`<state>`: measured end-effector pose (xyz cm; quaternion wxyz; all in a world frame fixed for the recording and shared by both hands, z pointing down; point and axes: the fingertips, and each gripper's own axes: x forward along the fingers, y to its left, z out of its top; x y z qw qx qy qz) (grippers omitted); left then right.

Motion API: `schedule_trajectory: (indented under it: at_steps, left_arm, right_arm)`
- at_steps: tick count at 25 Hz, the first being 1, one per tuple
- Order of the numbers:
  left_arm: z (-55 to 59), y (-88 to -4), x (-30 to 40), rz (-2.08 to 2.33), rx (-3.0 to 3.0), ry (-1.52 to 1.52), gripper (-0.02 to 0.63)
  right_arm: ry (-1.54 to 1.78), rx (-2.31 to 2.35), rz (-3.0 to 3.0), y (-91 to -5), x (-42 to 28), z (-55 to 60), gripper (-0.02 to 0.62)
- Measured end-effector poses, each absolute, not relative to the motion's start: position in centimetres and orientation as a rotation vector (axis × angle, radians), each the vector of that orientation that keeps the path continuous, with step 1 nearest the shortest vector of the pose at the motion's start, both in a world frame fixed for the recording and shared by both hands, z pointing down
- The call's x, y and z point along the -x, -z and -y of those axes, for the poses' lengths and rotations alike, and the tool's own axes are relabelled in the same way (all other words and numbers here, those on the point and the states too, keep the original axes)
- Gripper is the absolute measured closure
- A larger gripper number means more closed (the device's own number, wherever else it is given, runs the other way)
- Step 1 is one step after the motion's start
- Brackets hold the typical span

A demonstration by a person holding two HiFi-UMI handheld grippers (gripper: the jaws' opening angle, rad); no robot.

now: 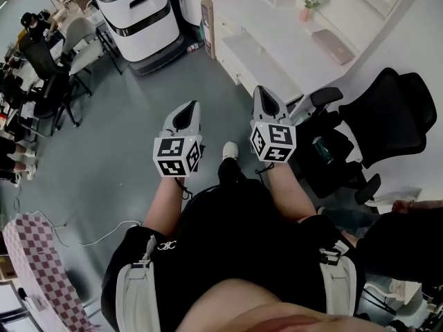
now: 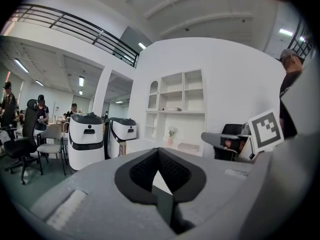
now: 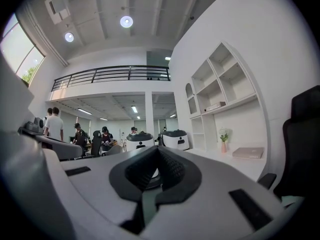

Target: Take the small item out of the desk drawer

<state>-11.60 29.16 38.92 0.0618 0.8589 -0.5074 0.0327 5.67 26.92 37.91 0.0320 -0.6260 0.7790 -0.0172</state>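
Observation:
The white desk (image 1: 277, 43) stands ahead and to the right, and its drawer fronts (image 1: 234, 66) look closed. No small item shows in any view. I hold both grippers side by side at waist height over the grey floor, well short of the desk. The left gripper (image 1: 187, 111) is shut with nothing between its jaws, and its tips (image 2: 159, 153) meet in the left gripper view. The right gripper (image 1: 266, 97) is likewise shut and empty, with its jaws (image 3: 159, 152) closed together and pointing toward the desk's near corner.
A black office chair (image 1: 391, 116) stands right of the grippers beside the desk. Two white machines (image 1: 138, 19) stand at the back. People sit on chairs at tables far left (image 1: 34, 47). A pink vase (image 1: 305, 10) and a flat pinkish item (image 1: 332, 45) sit on the desk. A checkered object (image 1: 34, 254) is at lower left.

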Motion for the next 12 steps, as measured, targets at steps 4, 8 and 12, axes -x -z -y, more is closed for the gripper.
schedule_trajectory:
  at_steps: [4, 8, 12]
  left_arm:
    - [-25.6, -39.6, 11.8, 1.514, -2.592, -0.113, 0.592]
    - [-21.0, -39.8, 11.5, 1.507, -2.593, -0.125, 0.592]
    - [-15.3, -39.8, 11.3, 1.509, -2.575, -0.136, 0.592]
  right_arm:
    - [0.079, 1.937, -2.395, -38.6, -5.3, -23.4, 0.598]
    - [0.107, 1.94, -2.397, -39.3, -5.7, -18.8, 0.598]
    - [0.133, 1.944, -2.399, -39.3, -6.2, -13.0, 0.598]
